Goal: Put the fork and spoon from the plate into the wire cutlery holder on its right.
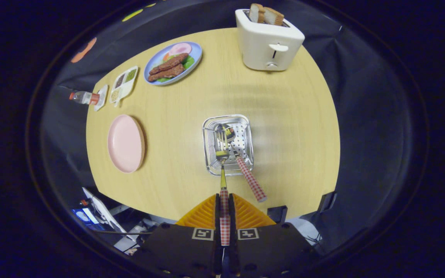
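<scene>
My gripper (224, 197) is shut on the red-checked handle of the fork (223, 175), both fingers pressing on it. The fork points straight ahead, its tines down inside the wire cutlery holder (245, 127), which stands on the table just beyond the fingertips. The spoon (250, 178) rests in the holder as well, bowl at the bottom next to the tines, checked handle leaning out over the near rim to the right of my fingers. The pink plate (126, 143) lies bare to the left of the holder.
Everything stands on a round wooden table (284, 116). A white toaster (269, 42) with two bread slices stands at the far side. Far left are a blue plate of food (173, 63), a divided condiment tray (124, 83) and a small bottle (84, 97).
</scene>
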Tool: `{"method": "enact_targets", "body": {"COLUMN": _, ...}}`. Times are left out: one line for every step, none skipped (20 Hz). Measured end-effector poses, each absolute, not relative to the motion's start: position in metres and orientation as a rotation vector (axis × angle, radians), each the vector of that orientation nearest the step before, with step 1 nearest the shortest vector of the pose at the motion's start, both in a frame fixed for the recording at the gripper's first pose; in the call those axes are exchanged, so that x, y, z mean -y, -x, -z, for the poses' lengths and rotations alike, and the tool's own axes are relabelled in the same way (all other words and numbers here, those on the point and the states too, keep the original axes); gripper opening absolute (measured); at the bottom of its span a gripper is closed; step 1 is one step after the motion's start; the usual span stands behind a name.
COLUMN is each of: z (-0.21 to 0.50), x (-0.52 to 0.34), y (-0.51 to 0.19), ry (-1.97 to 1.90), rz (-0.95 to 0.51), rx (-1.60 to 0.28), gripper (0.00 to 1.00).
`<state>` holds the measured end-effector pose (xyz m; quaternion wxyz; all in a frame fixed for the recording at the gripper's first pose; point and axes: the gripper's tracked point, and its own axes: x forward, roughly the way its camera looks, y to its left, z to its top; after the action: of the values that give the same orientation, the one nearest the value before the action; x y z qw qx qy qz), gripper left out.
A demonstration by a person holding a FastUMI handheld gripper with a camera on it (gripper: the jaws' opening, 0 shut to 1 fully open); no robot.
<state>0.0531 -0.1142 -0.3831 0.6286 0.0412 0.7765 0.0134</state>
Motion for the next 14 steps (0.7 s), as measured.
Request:
{"method": "enact_targets", "body": {"z": 0.384, "x": 0.115, "y": -0.055, "ry": -0.081, "rz": -0.025, "rx": -1.793, "gripper": 0.08}}
{"method": "enact_targets", "body": {"z": 0.385, "x": 0.117, "y": -0.059, "ry": -0.071, "rz": -0.016, "rx": -1.794, "gripper": 0.08}}
{"method": "enact_targets", "body": {"z": 0.387, "x": 0.116, "y": -0.06, "ry": -0.061, "rz": -0.013, "rx": -1.799, "gripper": 0.08}}
{"method": "enact_targets", "body": {"z": 0.386, "x": 0.115, "y": -0.062, "ry": -0.057, "rz": -0.01, "rx": -1.808, "gripper": 0.08}}
{"method": "enact_targets", "body": {"z": 0.389, "x": 0.113, "y": -0.061, "ry": -0.059, "rz": -0.014, "rx": -1.819, "gripper": 0.1}}
{"method": "enact_targets", "body": {"z": 0.389, "x": 0.11, "y": -0.061, "ry": -0.059, "rz": -0.021, "rx": -1.832, "gripper": 0.1}}
{"method": "enact_targets", "body": {"z": 0.389, "x": 0.109, "y": -0.061, "ry": -0.056, "rz": -0.024, "rx": -1.844, "gripper": 0.09}}
{"method": "enact_targets", "body": {"z": 0.389, "x": 0.108, "y": -0.063, "ry": -0.051, "rz": -0.018, "rx": -1.843, "gripper": 0.07}}
{"method": "enact_targets", "body": {"z": 0.39, "x": 0.109, "y": -0.067, "ry": -0.044, "rz": -0.014, "rx": -1.829, "gripper": 0.05}}
{"method": "enact_targets", "body": {"z": 0.39, "x": 0.109, "y": -0.07, "ry": -0.035, "rz": -0.012, "rx": -1.817, "gripper": 0.05}}
{"method": "enact_targets", "body": {"z": 0.389, "x": 0.109, "y": -0.073, "ry": -0.028, "rz": -0.012, "rx": -1.805, "gripper": 0.05}}
{"method": "enact_targets", "body": {"z": 0.388, "x": 0.109, "y": -0.076, "ry": -0.022, "rz": -0.014, "rx": -1.793, "gripper": 0.05}}
{"method": "enact_targets", "body": {"z": 0.386, "x": 0.108, "y": -0.077, "ry": -0.018, "rz": -0.017, "rx": -1.777, "gripper": 0.06}}
{"method": "enact_targets", "body": {"z": 0.384, "x": 0.107, "y": -0.08, "ry": -0.01, "rz": -0.025, "rx": -1.764, "gripper": 0.07}}
